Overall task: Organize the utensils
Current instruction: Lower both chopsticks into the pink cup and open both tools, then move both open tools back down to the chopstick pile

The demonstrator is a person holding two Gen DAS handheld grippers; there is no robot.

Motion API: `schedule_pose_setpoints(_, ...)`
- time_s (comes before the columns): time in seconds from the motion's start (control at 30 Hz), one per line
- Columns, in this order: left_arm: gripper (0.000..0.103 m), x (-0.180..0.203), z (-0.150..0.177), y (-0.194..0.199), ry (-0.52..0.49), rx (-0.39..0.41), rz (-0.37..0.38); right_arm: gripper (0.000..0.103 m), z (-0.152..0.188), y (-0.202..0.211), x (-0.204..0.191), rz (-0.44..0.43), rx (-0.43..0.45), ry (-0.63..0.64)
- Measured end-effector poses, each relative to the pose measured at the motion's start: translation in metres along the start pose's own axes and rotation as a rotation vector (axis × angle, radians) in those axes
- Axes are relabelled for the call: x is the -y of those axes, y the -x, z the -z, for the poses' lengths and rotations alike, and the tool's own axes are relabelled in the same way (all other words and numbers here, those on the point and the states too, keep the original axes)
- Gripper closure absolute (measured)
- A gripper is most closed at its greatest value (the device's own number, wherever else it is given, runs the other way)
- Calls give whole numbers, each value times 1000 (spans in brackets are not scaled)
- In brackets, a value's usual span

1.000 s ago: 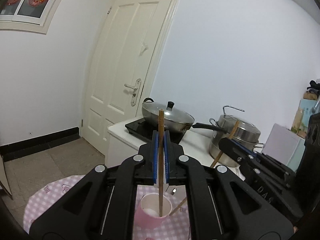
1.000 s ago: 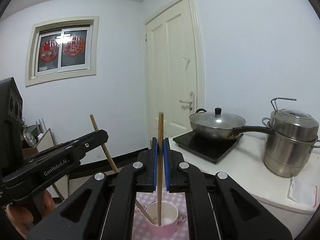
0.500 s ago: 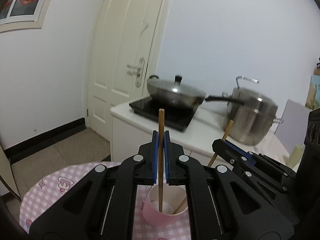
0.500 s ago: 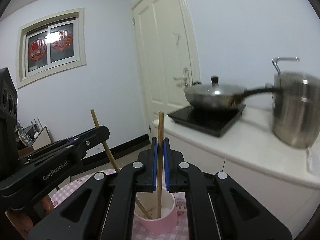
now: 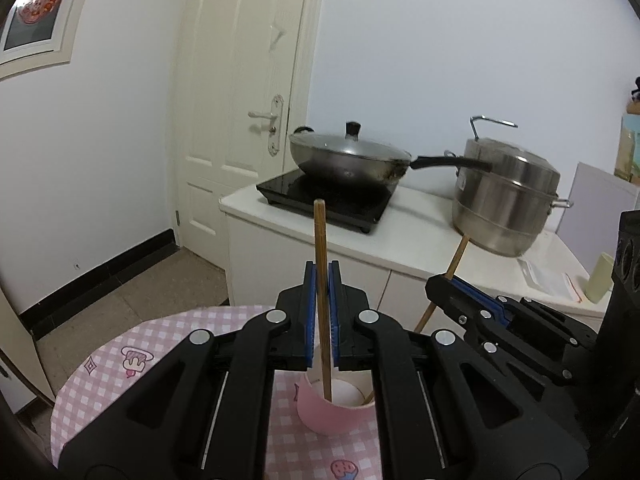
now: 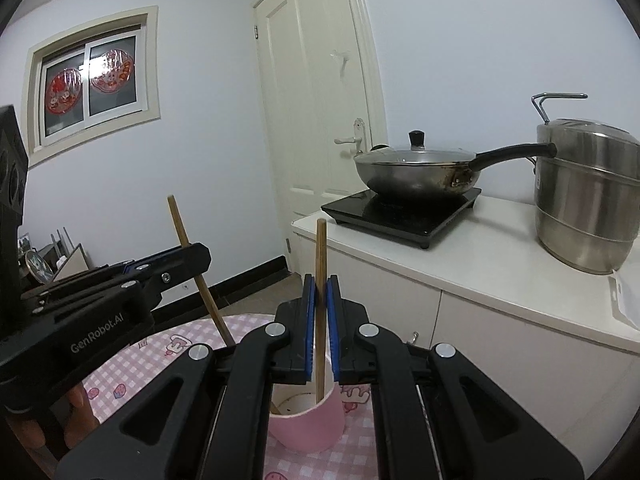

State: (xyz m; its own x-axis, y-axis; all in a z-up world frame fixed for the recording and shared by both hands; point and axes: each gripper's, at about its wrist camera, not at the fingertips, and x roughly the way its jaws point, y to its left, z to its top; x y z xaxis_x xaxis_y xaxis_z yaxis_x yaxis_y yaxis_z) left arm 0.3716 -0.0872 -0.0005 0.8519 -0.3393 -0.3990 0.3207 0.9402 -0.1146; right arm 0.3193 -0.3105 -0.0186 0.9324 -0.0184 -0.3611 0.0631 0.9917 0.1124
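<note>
Your left gripper [image 5: 321, 276] is clamped on a wooden chopstick [image 5: 321, 300] whose lower end sits inside the pink cup [image 5: 332, 414]. Your right gripper [image 6: 320, 292] pinches a second chopstick [image 6: 320, 304] that dips into the same cup, apparently touching bottom. Only the right wrist view shows your fingers [image 6: 76, 404] and the window [image 6: 90, 80]. A wok [image 5: 348, 158] and steamer pot [image 5: 504, 200] stand on the counter beyond the checked table [image 5: 120, 364].
</note>
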Motion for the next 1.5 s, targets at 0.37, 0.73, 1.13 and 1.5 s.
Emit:
schedule_pose_setpoints(0.37,38,-3,1,21,14,24,4,68,10,13,-3,15,-6,-17)
schedule_pose_setpoints(0.73,38,-7,11,61,-13,27,-30,56,13,47,-10,51,23,-14)
schedule_pose_setpoints(1.13,38,-20,54,92,-23,-67,-30,53,39,75,-30,42,-29,20)
schedule_pose_setpoints(1.5,38,-50,112,70,37,-356,-23,53,85,61,-47,-30,-248,45)
